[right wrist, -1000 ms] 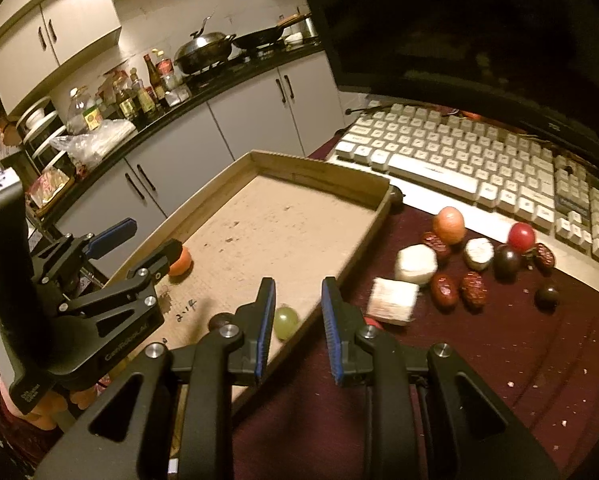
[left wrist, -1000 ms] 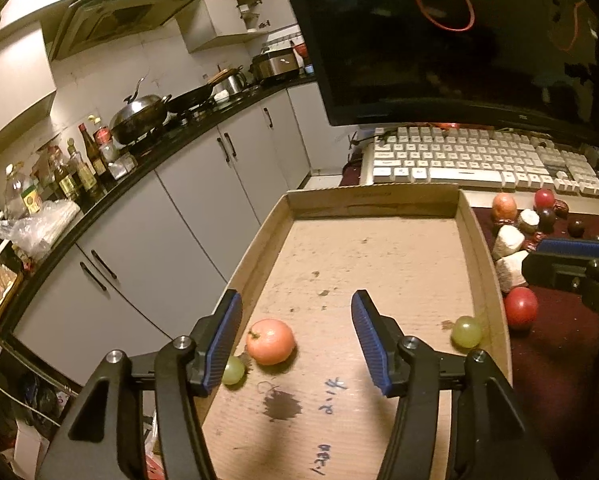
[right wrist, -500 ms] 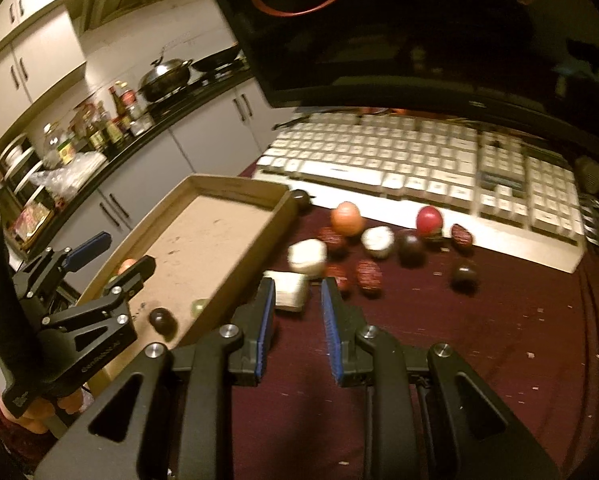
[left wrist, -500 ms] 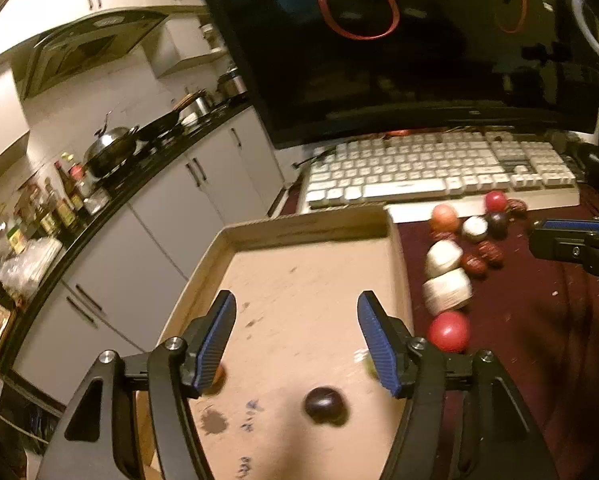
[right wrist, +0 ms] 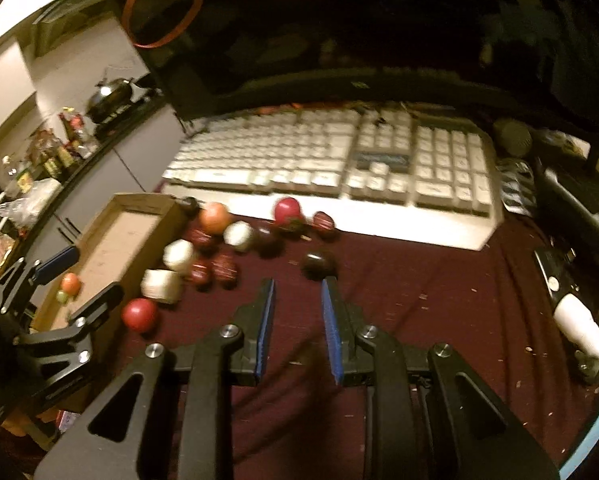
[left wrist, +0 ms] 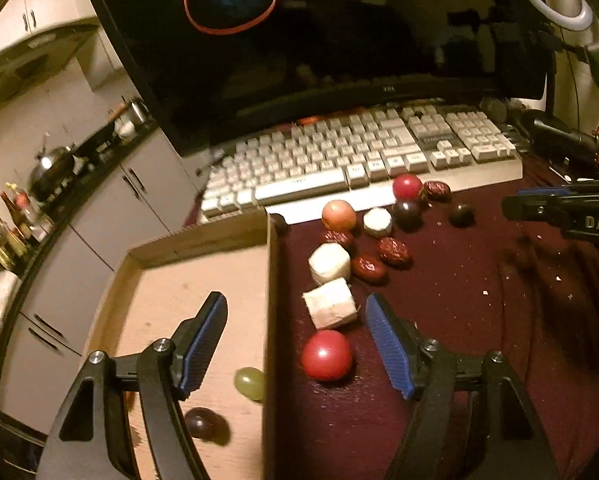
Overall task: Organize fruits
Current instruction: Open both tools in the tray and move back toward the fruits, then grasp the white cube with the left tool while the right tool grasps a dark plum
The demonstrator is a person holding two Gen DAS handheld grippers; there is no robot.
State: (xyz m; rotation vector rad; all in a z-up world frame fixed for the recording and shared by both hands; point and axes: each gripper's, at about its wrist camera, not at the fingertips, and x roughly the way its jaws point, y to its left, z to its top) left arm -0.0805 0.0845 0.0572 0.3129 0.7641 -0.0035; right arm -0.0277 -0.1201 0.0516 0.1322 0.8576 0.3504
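My left gripper (left wrist: 295,304) straddles the right wall of the cardboard tray (left wrist: 203,240), and its jaws are opening. A red round fruit (left wrist: 326,355) and a white chunk (left wrist: 330,308) lie between the pads, untouched, on the dark red cloth. A green grape (left wrist: 249,382) and a dark grape (left wrist: 201,422) lie in the tray. Dates, another white chunk (left wrist: 330,264), an orange fruit (left wrist: 338,215) and dark fruits are scattered beyond. My right gripper (right wrist: 298,283) has its jaws nearly together with nothing in them, just short of a dark fruit (right wrist: 318,264).
A white keyboard (left wrist: 339,160) and a dark monitor (left wrist: 319,40) stand behind the fruit. On the right lie dark gadgets and a white cylinder (right wrist: 579,324). Kitchen cabinets and a counter with bottles run past the table's left edge. The left gripper (right wrist: 87,276) shows by the tray.
Both grippers have swung right, from over the tray toward the fruit on the cloth. The left jaws have spread wider. The right jaws keep the same narrow gap.
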